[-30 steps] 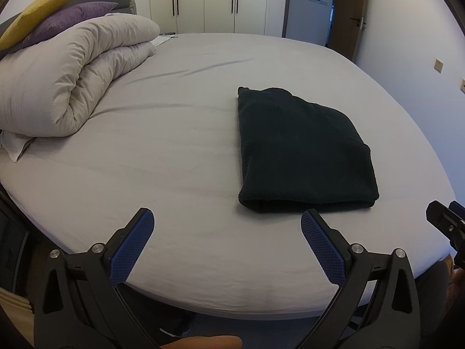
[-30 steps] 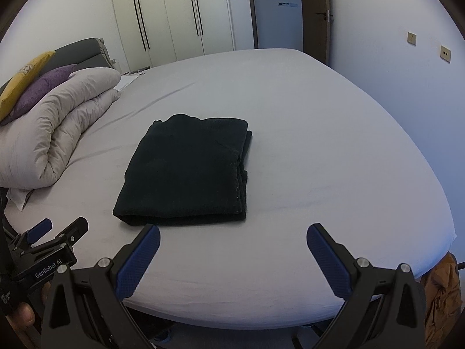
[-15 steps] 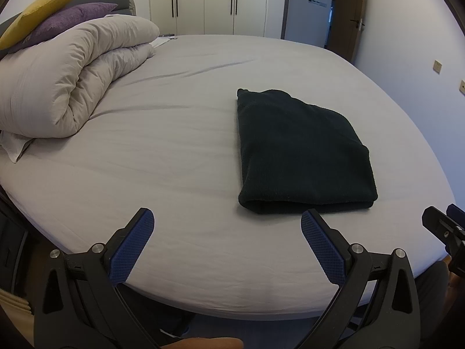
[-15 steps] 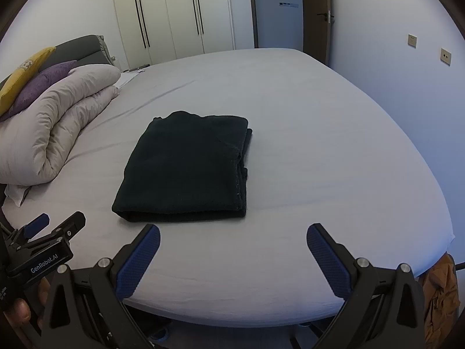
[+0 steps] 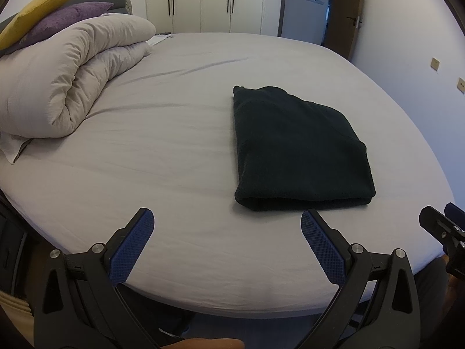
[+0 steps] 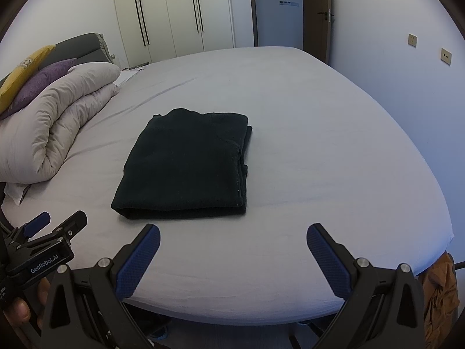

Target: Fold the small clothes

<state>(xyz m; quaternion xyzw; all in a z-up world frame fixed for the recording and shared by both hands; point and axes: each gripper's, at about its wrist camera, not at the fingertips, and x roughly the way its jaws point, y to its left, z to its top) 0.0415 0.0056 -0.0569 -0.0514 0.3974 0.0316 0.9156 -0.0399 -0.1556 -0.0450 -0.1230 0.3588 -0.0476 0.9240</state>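
Observation:
A dark green-black garment [image 5: 296,148] lies folded into a neat rectangle on the grey bed sheet [image 5: 162,151]; it also shows in the right wrist view [image 6: 186,165]. My left gripper [image 5: 226,232] is open and empty, held over the bed's near edge, short of the garment and to its left. My right gripper [image 6: 232,241] is open and empty, just short of the garment's near right corner. Each gripper shows at the edge of the other's view, the right one [image 5: 441,229] and the left one [image 6: 49,232].
A rolled grey duvet [image 5: 66,84] lies at the far left with purple [image 5: 64,20] and yellow [image 5: 37,5] cushions on it. White wardrobes [image 6: 174,14] and a door [image 6: 316,11] stand behind. An orange-brown cloth [image 6: 438,296] hangs by the bed's right corner.
Both grippers have drawn back and lifted slightly; the garment looks a little farther away. It has not moved, and both grippers stay open.

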